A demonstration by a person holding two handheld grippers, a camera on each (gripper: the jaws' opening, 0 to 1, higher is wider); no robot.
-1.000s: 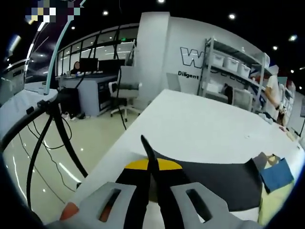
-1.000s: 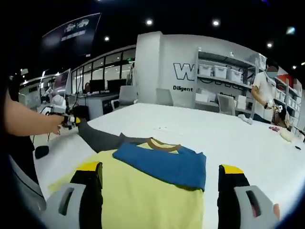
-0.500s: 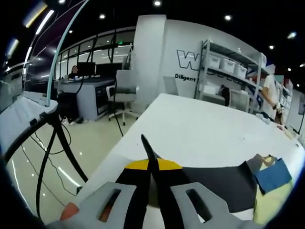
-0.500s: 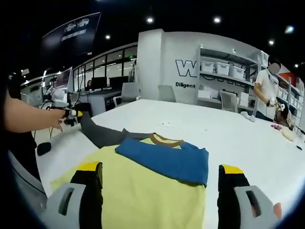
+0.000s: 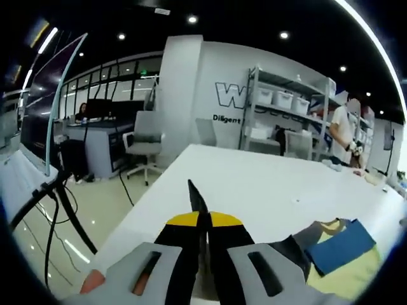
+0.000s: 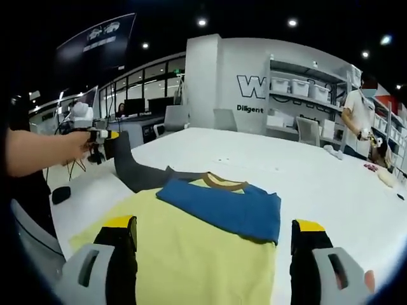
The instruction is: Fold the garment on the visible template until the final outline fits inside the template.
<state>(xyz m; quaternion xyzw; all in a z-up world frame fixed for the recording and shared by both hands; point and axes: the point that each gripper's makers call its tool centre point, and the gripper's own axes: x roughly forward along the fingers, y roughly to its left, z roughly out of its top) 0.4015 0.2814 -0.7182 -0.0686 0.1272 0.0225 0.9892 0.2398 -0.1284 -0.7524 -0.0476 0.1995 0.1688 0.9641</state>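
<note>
The garment [image 6: 210, 248] lies on the white table [image 6: 318, 184] just ahead of the right tongs [image 6: 213, 244]: a yellow body with a brown collar, a blue part folded across its upper chest, and a dark grey sleeve [image 6: 137, 171] drawn up off the table toward 10 o'clock. In the left gripper view the garment [image 5: 334, 254] sits at 4 o'clock, its grey sleeve [image 5: 280, 251] running to the left tongs [image 5: 198, 213], whose jaws are pressed together, pinching the sleeve end. The right tongs are spread wide, one jaw on each side of the yellow cloth, gripping nothing.

Bins [image 6: 299, 89] stand on a shelf [image 6: 305, 108] at 1 o'clock; I cannot tell what is in them.

A person [image 6: 359, 121] stands by the table's far end, and office chairs [image 5: 143, 136] stand on the floor at 10 o'clock in the left gripper view.
</note>
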